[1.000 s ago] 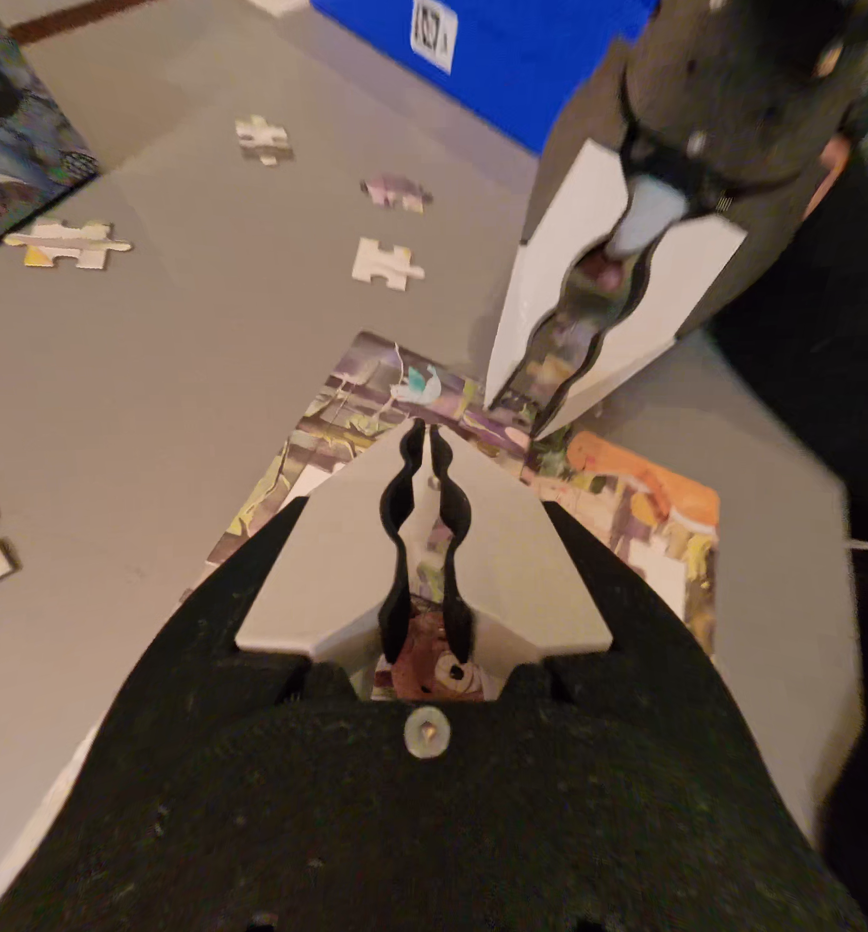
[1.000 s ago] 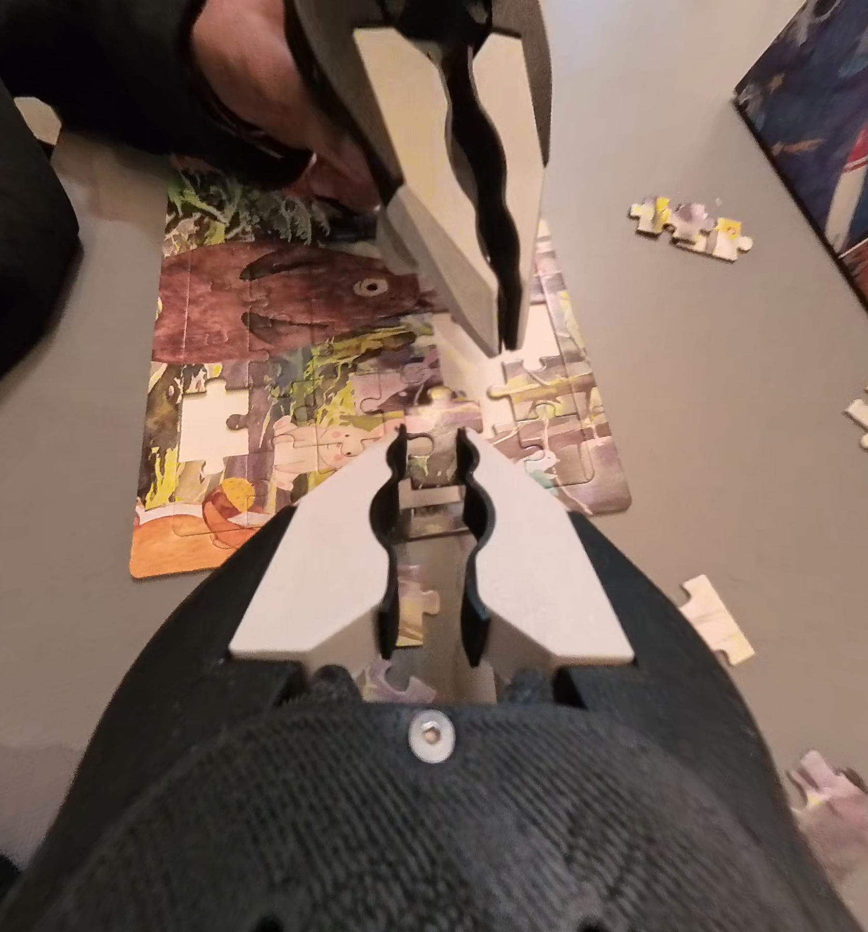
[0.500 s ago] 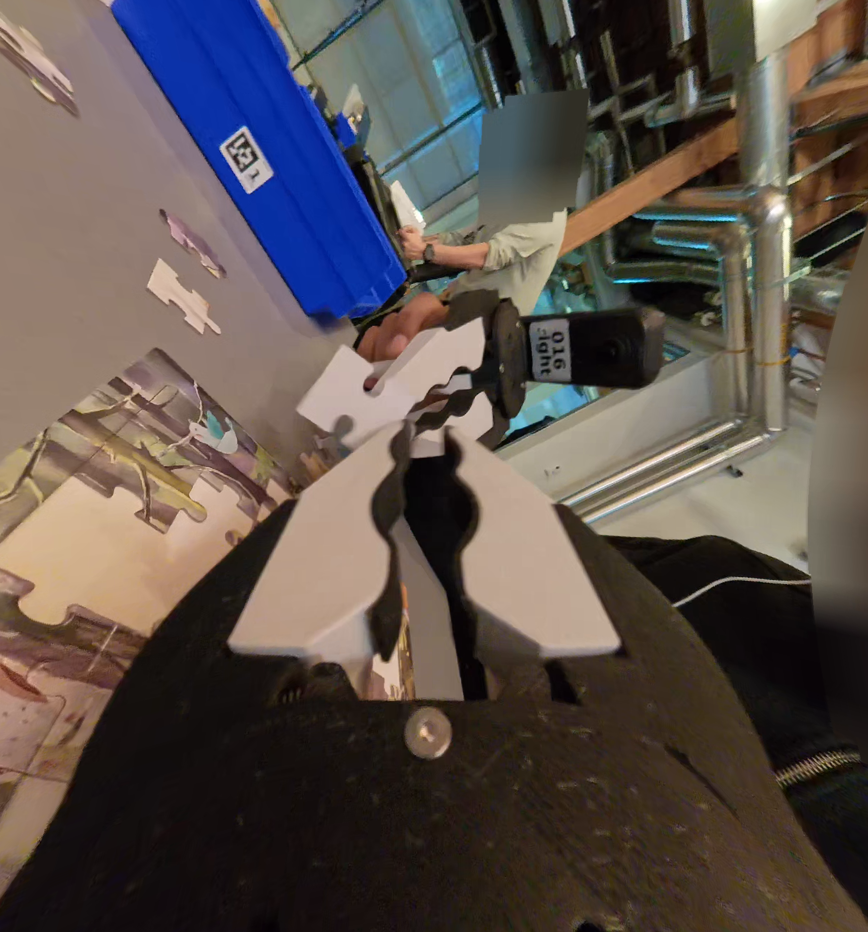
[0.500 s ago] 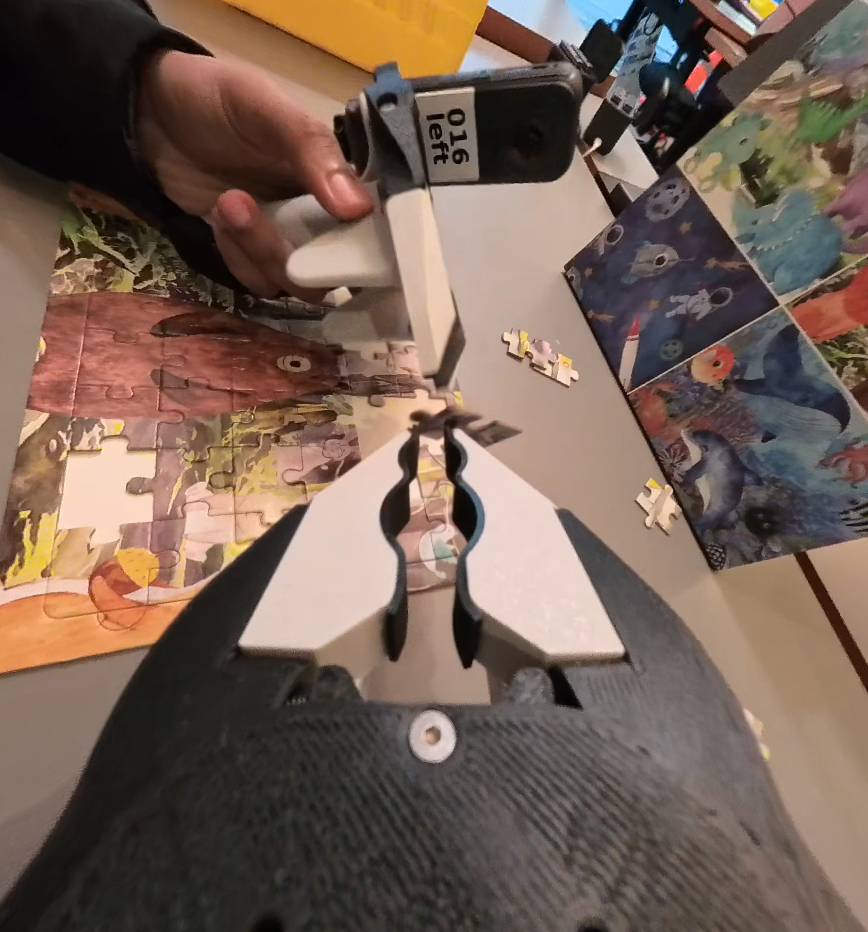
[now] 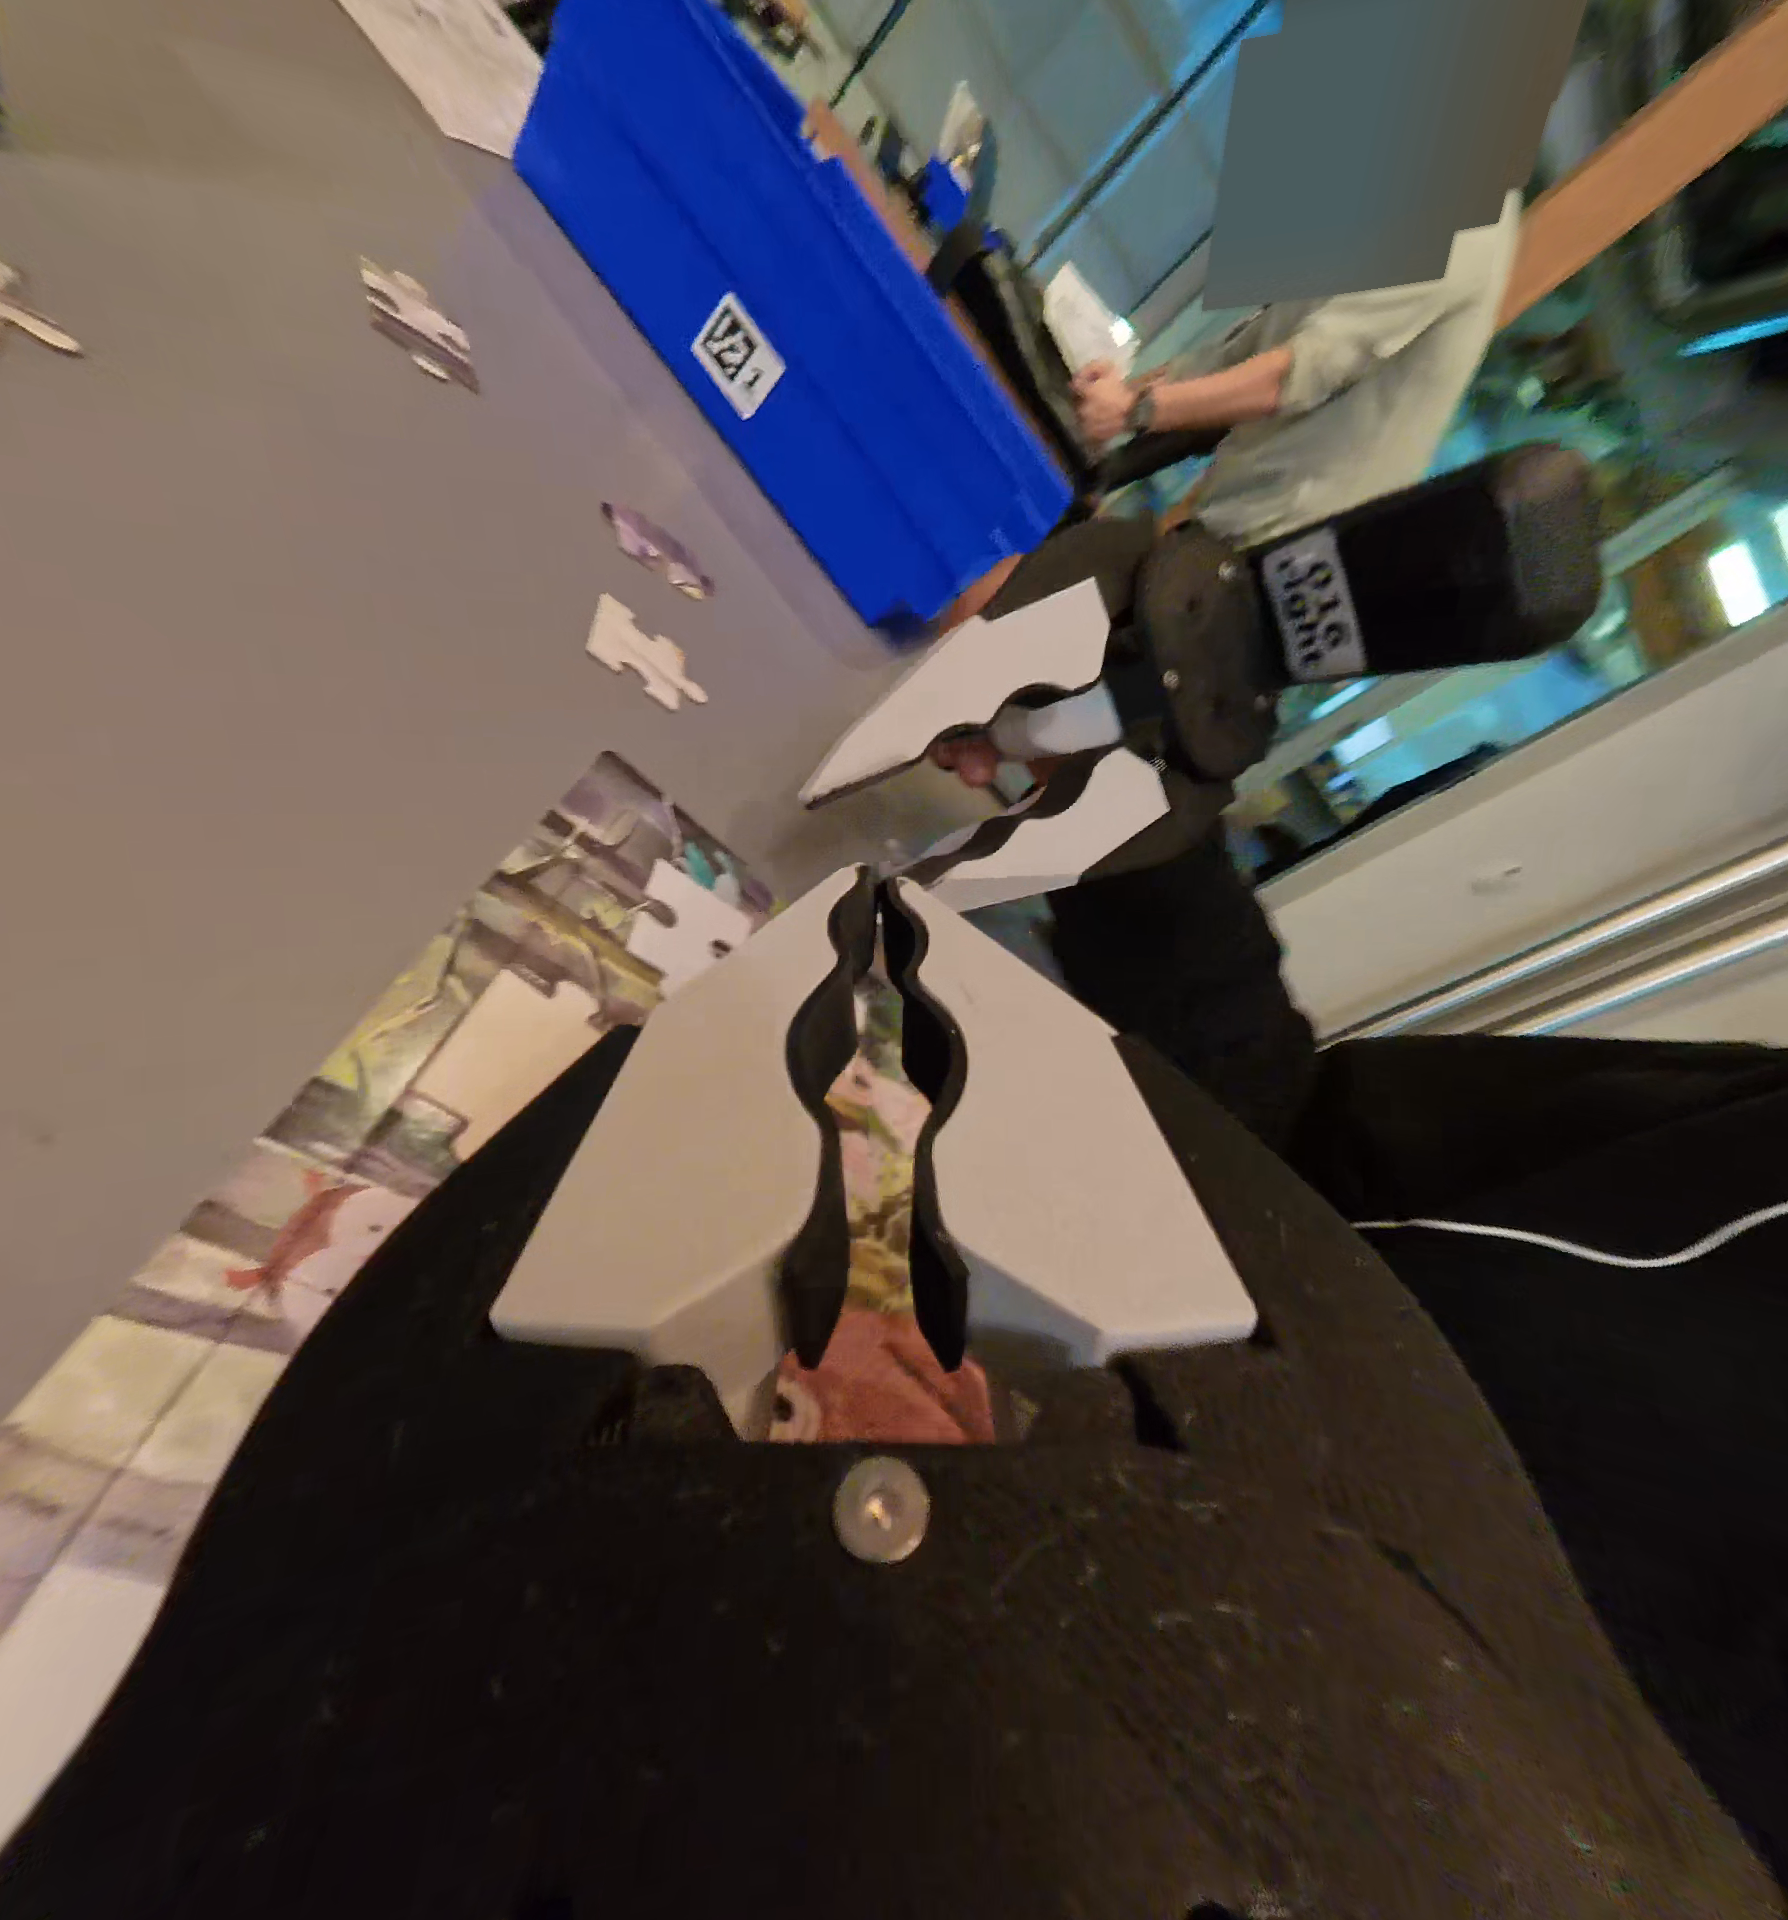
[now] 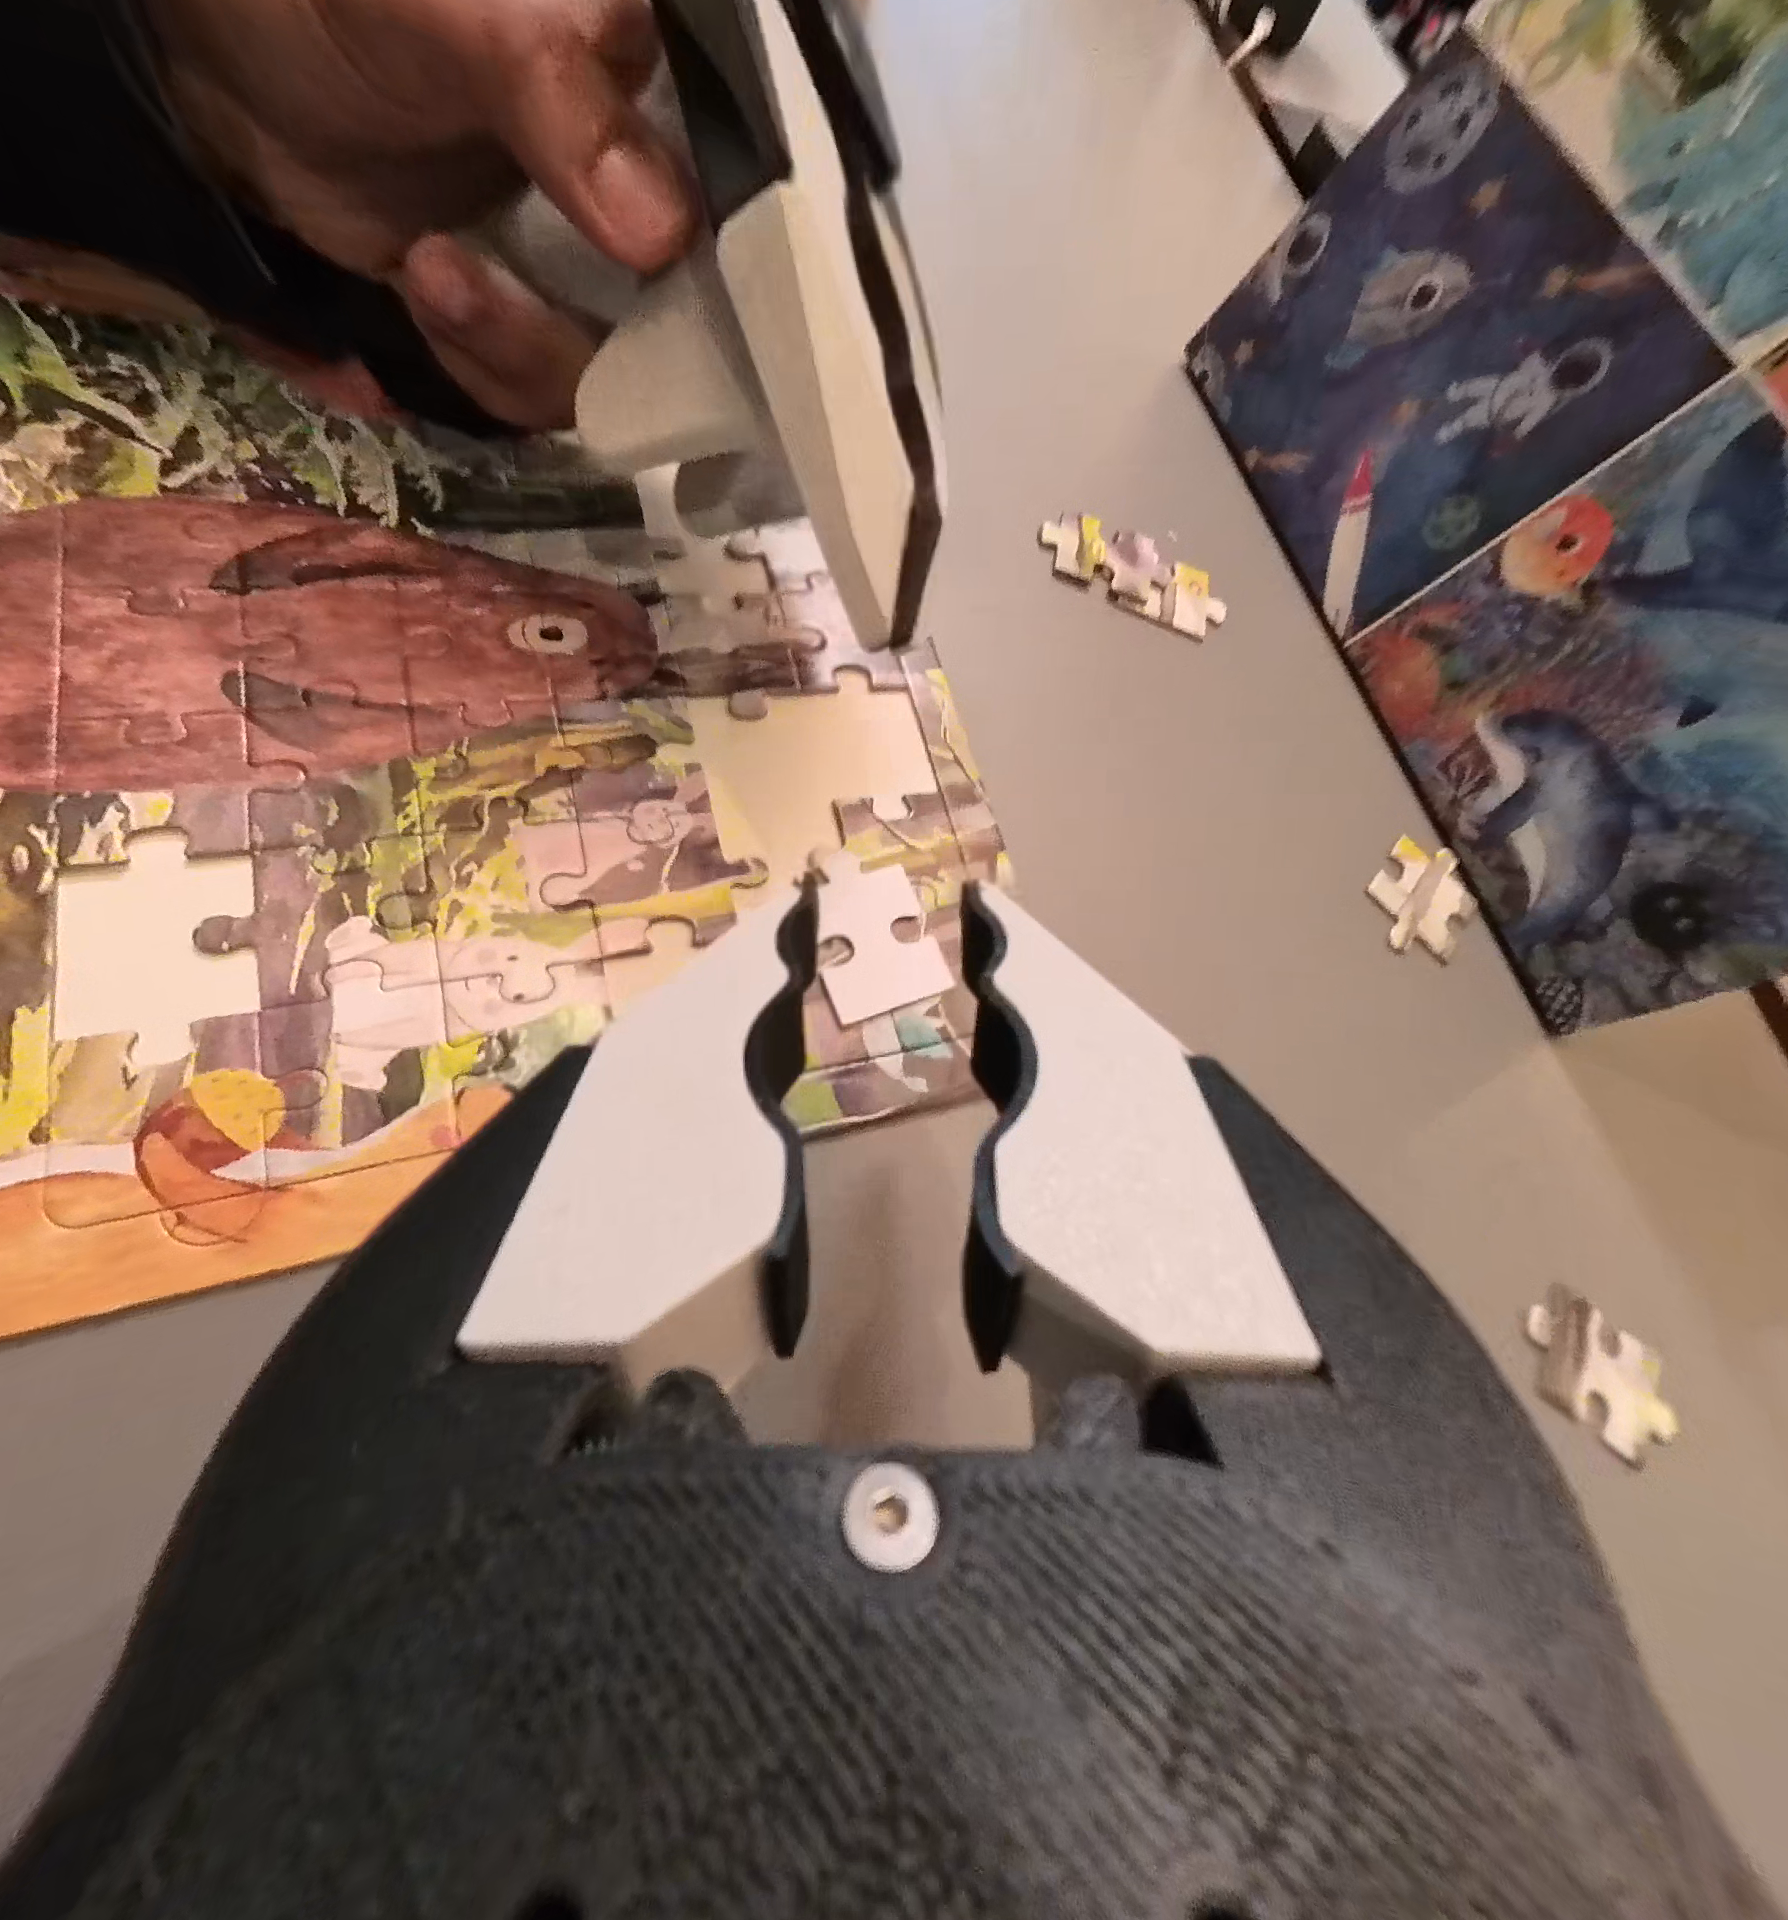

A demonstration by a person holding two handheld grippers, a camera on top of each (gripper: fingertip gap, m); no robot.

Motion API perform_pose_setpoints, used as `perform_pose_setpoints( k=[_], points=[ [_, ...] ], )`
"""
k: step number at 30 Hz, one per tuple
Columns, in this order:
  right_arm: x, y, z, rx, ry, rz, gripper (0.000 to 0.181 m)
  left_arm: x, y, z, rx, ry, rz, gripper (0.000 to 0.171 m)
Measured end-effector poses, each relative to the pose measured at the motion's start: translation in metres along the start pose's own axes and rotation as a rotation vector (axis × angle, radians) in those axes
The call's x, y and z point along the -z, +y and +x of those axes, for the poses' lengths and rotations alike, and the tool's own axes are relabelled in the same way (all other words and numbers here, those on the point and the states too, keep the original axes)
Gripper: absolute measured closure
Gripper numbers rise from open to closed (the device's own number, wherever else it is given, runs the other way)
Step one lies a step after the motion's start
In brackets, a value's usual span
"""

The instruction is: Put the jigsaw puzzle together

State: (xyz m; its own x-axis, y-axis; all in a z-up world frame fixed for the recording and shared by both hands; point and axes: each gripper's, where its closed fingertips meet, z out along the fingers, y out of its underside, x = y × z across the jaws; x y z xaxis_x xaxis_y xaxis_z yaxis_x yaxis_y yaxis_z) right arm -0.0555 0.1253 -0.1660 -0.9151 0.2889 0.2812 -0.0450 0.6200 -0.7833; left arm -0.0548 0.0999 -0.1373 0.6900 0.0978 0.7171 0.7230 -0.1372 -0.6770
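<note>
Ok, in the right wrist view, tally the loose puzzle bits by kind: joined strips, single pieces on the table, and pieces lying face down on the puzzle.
Joined strip: 1
Single pieces on the grey table: 2
Face-down white piece on the puzzle: 1
Total: 4

We seem to be in a workshop or lab: bare metal pipes and rails run behind the plain grey worktable, a blue plastic storage bin bears a printed marker tag, and another person works nearby
</note>
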Motion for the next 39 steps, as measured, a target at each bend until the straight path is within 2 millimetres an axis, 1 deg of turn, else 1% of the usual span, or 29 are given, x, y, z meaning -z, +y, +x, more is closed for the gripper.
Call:
perform_pose_setpoints(
  k=[4,5,7,8,9,12,15,19,20,21,22,27,30,32,33,36,39],
  points=[
    [-0.009,0.012,-0.002,-0.063,-0.022,-0.059,0.152,-0.002,0.008,-0.009,-0.094,-0.097,-0.060,0.171],
    [-0.010,0.011,0.001,-0.104,-0.013,-0.058,0.154,-0.004,0.010,-0.009,-0.102,-0.104,-0.071,0.171],
    [-0.012,-0.001,0.000,-0.213,-0.048,0.000,0.154,-0.006,0.012,-0.009,-0.103,-0.103,-0.081,0.171],
    [-0.014,-0.005,-0.002,-0.263,-0.076,0.025,0.152,-0.006,0.012,-0.009,-0.098,-0.100,-0.080,0.171],
    [-0.016,-0.005,-0.003,-0.295,-0.097,0.026,0.149,-0.006,0.012,-0.009,-0.093,-0.097,-0.075,0.170],
    [-0.025,0.012,-0.005,-0.281,-0.093,-0.059,0.137,-0.002,0.008,-0.010,-0.080,-0.093,-0.052,0.170],
    [-0.034,0.022,-0.008,-0.262,-0.090,-0.111,0.134,0.000,0.004,-0.010,-0.074,-0.085,-0.030,0.170],
    [-0.037,0.023,-0.008,-0.272,-0.100,-0.110,0.138,0.000,0.004,-0.009,-0.074,-0.060,-0.025,0.170],
    [-0.037,0.023,-0.007,-0.268,-0.093,-0.111,0.143,0.000,0.004,-0.008,-0.075,-0.057,-0.025,0.170],
    [-0.036,0.024,-0.006,-0.261,-0.085,-0.115,0.153,0.001,0.004,-0.008,-0.077,-0.055,-0.022,0.170],
    [-0.035,0.025,-0.007,-0.253,-0.085,-0.118,0.158,0.001,0.002,-0.007,-0.081,-0.054,-0.016,0.170],
    [-0.034,0.022,-0.009,-0.266,-0.104,-0.110,0.158,0.006,-0.003,-0.005,-0.097,-0.050,0.012,0.169],
    [-0.028,0.009,-0.008,-0.298,-0.118,-0.036,0.157,0.009,-0.007,-0.004,-0.096,-0.037,0.039,0.163],
    [-0.020,-0.006,-0.005,-0.333,-0.139,0.053,0.157,0.012,-0.014,0.000,-0.097,-0.010,0.085,0.152],
    [-0.014,-0.017,-0.004,-0.354,-0.154,0.119,0.157,0.014,-0.019,0.004,-0.101,0.014,0.115,0.146],
    [0.012,-0.057,-0.002,-0.459,-0.265,0.390,0.157,0.019,-0.029,0.019,-0.132,0.089,0.192,0.132],
    [0.048,-0.093,0.002,-0.606,-0.450,0.706,0.158,0.018,-0.030,0.032,-0.206,0.118,0.217,0.129]
  ],
)
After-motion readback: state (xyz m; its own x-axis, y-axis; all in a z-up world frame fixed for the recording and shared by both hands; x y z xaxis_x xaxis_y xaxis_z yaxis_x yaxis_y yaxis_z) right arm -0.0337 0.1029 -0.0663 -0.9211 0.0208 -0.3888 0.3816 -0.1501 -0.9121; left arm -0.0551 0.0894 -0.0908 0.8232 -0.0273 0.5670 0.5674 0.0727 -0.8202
